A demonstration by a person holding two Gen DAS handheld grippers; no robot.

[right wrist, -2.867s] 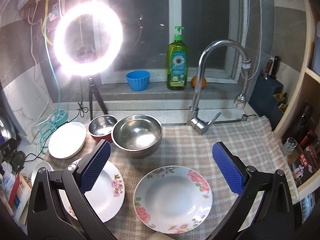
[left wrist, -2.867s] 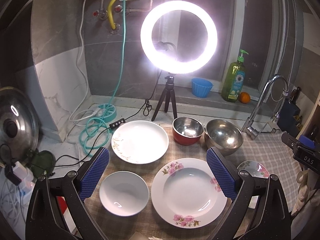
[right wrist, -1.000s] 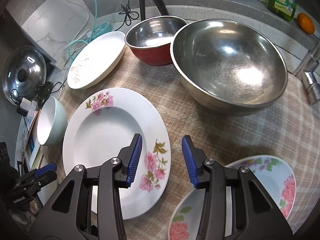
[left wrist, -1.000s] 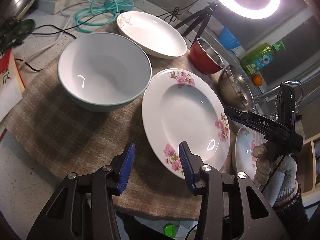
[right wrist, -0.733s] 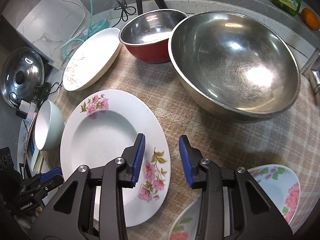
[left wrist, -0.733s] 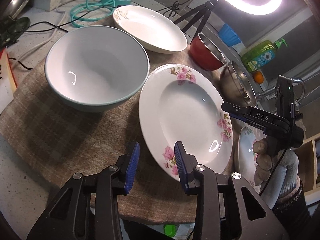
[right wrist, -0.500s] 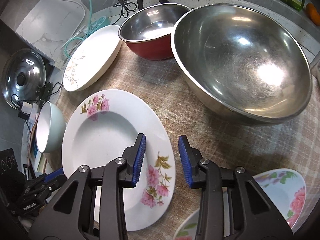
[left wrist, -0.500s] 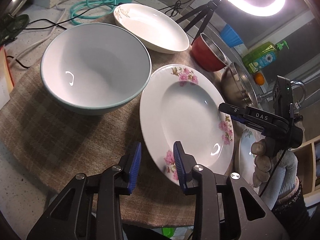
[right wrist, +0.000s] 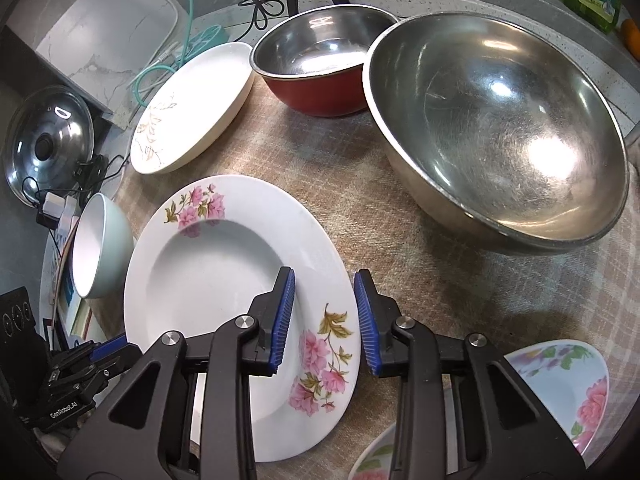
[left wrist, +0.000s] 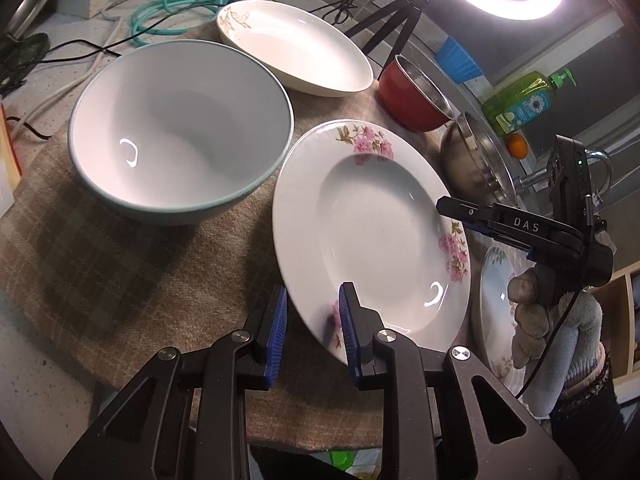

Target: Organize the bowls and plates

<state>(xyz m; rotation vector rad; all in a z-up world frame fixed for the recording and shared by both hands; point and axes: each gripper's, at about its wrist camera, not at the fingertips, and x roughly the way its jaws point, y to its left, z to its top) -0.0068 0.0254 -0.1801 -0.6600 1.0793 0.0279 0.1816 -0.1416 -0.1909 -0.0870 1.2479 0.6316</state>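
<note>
A large white plate with pink flowers [left wrist: 376,216] lies on the checked cloth; it also shows in the right wrist view [right wrist: 224,264]. My left gripper [left wrist: 312,320] straddles its near rim, jaws narrowly apart, not clamped. My right gripper [right wrist: 322,316] straddles the opposite rim the same way, jaws narrowly apart. A white bowl [left wrist: 180,128] sits left of the plate. A smaller flowered plate [right wrist: 560,384] lies to the right.
A cream plate [left wrist: 296,56], a red-sided steel bowl [right wrist: 320,68] and a big steel bowl [right wrist: 496,128] stand behind on the cloth [left wrist: 120,264]. Cables, a ring-light tripod [left wrist: 396,24], a soap bottle [left wrist: 520,100] and a pot lid [right wrist: 48,144] surround them.
Both grippers came down from above the counter to the flowered plate and narrowed their jaws around its opposite rims. The plate's near edge now sits between the left jaws.
</note>
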